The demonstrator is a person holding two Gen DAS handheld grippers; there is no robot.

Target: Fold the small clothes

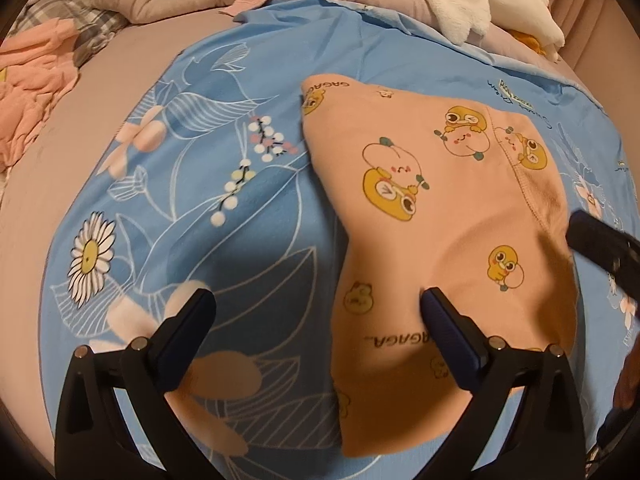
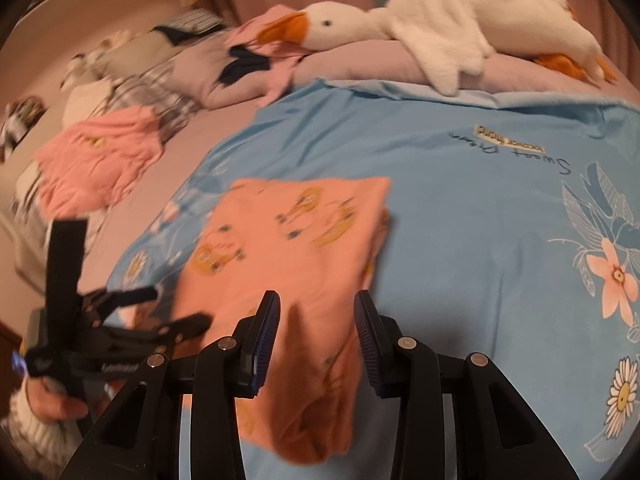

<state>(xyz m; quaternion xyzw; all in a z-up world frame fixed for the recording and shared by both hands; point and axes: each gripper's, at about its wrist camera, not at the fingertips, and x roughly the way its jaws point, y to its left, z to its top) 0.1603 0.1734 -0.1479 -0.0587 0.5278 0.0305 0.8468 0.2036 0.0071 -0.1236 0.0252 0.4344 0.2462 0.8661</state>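
Observation:
A small orange garment (image 1: 440, 208) printed with yellow cartoon animals lies folded on the blue floral sheet (image 1: 224, 216). My left gripper (image 1: 316, 312) hangs wide open just above it. One finger is over the garment's near part and the other is over the bare sheet, with nothing gripped. In the right wrist view, my right gripper (image 2: 316, 320) stands partly open. A loose fold of the garment (image 2: 296, 240) runs between its fingers, and the pads are clear of the cloth. The left gripper (image 2: 176, 308) shows at the garment's left edge, held by a hand (image 2: 52, 400).
A white plush goose (image 2: 440, 12) lies on mauve pillows (image 2: 224, 76) at the head of the bed. A crumpled pink garment (image 2: 96, 160) sits on the mauve bedsheet to the left. Dark and pink clothes (image 2: 248, 60) are piled on the pillows.

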